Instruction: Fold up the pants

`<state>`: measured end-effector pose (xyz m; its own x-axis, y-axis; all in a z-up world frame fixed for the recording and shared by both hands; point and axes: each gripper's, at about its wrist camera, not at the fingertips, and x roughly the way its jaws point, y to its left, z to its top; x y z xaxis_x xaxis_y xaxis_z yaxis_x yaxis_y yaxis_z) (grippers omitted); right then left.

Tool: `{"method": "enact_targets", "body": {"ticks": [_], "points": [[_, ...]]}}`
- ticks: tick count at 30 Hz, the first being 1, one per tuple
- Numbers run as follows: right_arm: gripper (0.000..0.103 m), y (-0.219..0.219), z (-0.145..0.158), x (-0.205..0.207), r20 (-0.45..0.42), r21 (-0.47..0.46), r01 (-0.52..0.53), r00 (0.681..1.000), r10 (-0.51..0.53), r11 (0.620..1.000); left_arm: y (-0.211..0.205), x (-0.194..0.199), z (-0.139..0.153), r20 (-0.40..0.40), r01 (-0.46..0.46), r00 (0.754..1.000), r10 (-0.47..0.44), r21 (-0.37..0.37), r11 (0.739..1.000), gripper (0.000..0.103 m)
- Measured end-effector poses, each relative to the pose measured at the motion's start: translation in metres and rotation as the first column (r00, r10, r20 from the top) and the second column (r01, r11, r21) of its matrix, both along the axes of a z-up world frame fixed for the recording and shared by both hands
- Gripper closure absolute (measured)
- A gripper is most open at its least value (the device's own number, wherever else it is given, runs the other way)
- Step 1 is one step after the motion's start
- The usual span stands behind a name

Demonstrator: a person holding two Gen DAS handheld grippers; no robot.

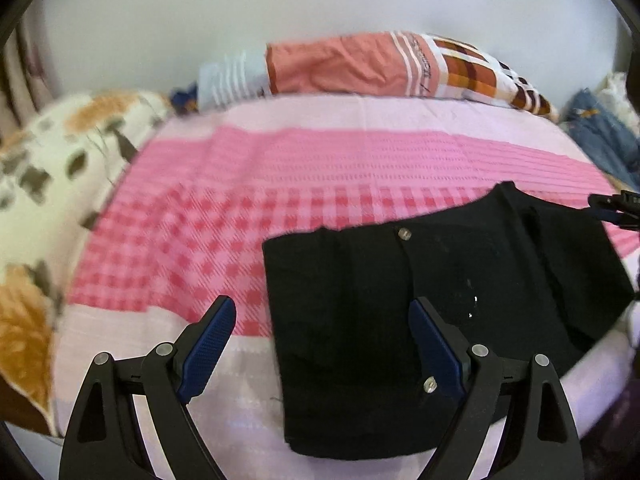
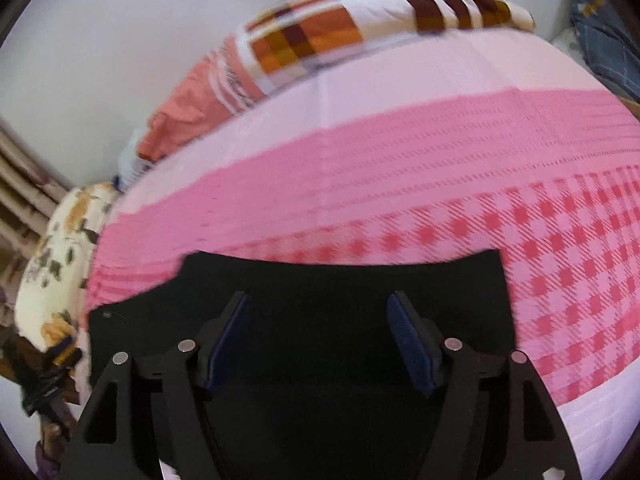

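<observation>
Your left hand-held gripper [image 1: 322,320] and right hand-held gripper [image 2: 318,316] both gape empty over folded black pants [image 1: 440,280] on bed [image 1: 240,184].

Bed [image 1: 304,152] covered by a pink checked sheet. Black pants [image 1: 400,320], folded flat, lie near its front edge. A salmon-and-plaid pillow [image 1: 380,66] lies along the far edge, a floral pillow [image 1: 60,168] at 1 side, blue denim [image 1: 600,136] at the other.
</observation>
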<state>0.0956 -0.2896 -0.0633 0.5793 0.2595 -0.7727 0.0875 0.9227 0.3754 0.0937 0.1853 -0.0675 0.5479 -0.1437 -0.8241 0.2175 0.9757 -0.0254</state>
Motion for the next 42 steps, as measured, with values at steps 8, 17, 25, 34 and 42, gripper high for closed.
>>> {"method": "enact_targets", "body": {"ticks": [8,17,25,34,42], "points": [[0.035,0.064,0.01,-0.003,0.021,0.097,-0.125,0.992,0.124,0.987,0.026,0.027,-0.032,-0.145,0.153,0.973,-0.179,-0.175,0.973,0.015],[0.035,0.109,-0.007,0.0,-0.045,0.141,-0.184,0.98,0.192,0.973,0.049,0.059,-0.06,-0.259,0.145,0.912,-0.319,-0.524,0.839,0.015],[0.026,0.128,-0.009,0.001,-0.08,0.155,-0.182,0.977,0.196,0.971,0.053,0.07,-0.062,-0.284,0.279,0.809,-0.515,-0.586,0.761,0.012],[0.022,0.147,-0.016,0.002,-0.144,0.129,-0.164,0.973,0.182,0.978,0.053,0.077,-0.067,-0.292,0.362,0.706,-0.645,-0.634,0.684,0.009],[0.02,0.167,-0.018,0.008,-0.164,0.128,-0.16,0.97,0.18,0.979,0.051,0.079,-0.077,-0.346,0.267,0.627,-0.698,-0.746,0.61,0.006]]}}
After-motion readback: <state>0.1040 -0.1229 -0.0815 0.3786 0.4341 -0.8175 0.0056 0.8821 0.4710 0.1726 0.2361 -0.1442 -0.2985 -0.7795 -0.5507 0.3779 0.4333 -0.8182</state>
